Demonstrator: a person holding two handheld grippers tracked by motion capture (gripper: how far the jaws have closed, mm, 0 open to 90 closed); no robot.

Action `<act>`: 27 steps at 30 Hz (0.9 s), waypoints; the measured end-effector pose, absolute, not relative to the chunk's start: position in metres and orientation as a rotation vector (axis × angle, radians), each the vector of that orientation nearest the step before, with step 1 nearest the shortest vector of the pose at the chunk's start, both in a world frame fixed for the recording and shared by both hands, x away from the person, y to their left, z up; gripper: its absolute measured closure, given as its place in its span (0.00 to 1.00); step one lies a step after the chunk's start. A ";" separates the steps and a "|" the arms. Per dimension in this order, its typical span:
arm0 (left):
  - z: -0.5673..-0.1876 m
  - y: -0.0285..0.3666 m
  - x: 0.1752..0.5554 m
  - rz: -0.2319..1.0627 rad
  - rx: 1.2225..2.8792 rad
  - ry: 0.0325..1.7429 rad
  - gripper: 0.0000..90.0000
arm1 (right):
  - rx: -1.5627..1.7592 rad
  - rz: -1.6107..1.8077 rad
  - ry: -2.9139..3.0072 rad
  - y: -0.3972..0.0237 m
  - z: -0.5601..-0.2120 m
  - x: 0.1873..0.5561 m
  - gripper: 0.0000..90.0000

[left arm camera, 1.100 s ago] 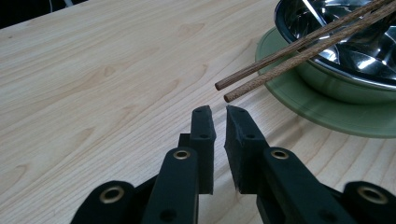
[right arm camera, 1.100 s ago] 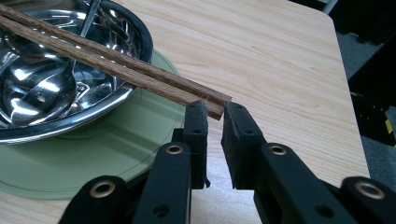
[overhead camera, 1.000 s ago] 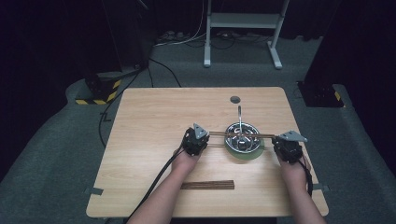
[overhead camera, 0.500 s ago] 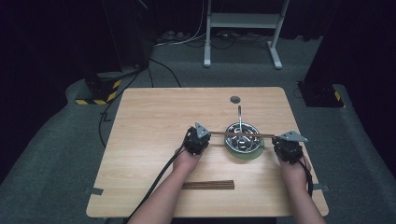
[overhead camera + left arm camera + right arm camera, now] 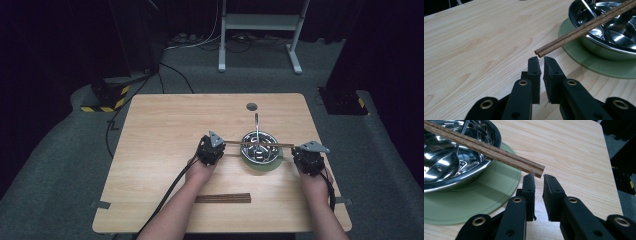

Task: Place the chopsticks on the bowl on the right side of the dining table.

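**Chopsticks laid across the bowl: light, stiff and quick to roll**

The chopsticks (image 5: 257, 144), a wooden pair side by side, lie as a bridge over the rim of the steel bowl (image 5: 259, 148), which stands on a green plate (image 5: 263, 165) right of the table (image 5: 165, 130) middle. A spoon (image 5: 257, 125) leans in the bowl, its handle pointing to the far edge. A second set of sticks (image 5: 222, 198) lies flat near the person's side, well apart from the rest.

The left gripper (image 5: 539, 59) sits just under one end of the pair, jaws drawn nearly together with a thin slit between and nothing in it. The right gripper (image 5: 539, 177) sits at the other end (image 5: 535, 171) in the same way, its jaws a little wider apart, also empty; the stick end hangs just above its tips, and I cannot tell if it touches.

By my judgement the sticks weigh very little and do not bend, so a light pinch is enough. The smooth, narrow wood on a polished metal rim is likely to slide or roll, and the two sticks can part from one another. The best hold is probably at each overhanging end, across both sticks at once, clear of the bowl, and lifted level so neither end drags the bowl or knocks the spoon
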State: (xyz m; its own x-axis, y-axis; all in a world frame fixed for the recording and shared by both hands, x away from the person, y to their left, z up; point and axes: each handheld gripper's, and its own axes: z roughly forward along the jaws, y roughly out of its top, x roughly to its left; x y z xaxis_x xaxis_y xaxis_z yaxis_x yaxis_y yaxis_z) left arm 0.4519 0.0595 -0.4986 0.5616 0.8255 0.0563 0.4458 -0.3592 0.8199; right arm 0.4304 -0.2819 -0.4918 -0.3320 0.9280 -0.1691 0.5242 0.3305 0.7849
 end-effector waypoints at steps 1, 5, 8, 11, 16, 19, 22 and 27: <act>-0.499 0.059 0.452 0.603 1.999 1.020 0.90 | 1.272 0.837 1.978 -0.282 -0.492 0.430 0.88; -0.500 0.059 0.452 0.598 1.998 1.033 0.88 | 1.275 0.840 1.975 -0.283 -0.493 0.431 0.87; -0.500 0.059 0.452 0.600 1.998 1.027 0.88 | 1.280 0.841 1.976 -0.283 -0.493 0.431 0.88; -0.499 0.059 0.452 0.600 2.000 1.026 0.88 | 1.280 0.841 1.976 -0.283 -0.493 0.431 0.88; -0.500 0.060 0.452 0.597 2.000 1.030 0.88 | 1.273 0.840 1.981 -0.281 -0.493 0.432 0.88; -0.500 0.060 0.452 0.599 2.008 1.028 0.88 | 1.268 0.840 1.982 -0.281 -0.493 0.433 0.88; -0.500 0.061 0.452 0.599 2.008 1.029 0.88 | 1.261 0.833 1.982 -0.280 -0.493 0.432 0.85; -0.501 0.063 0.449 0.599 2.008 1.035 0.85 | 1.279 0.850 1.977 -0.281 -0.494 0.427 0.79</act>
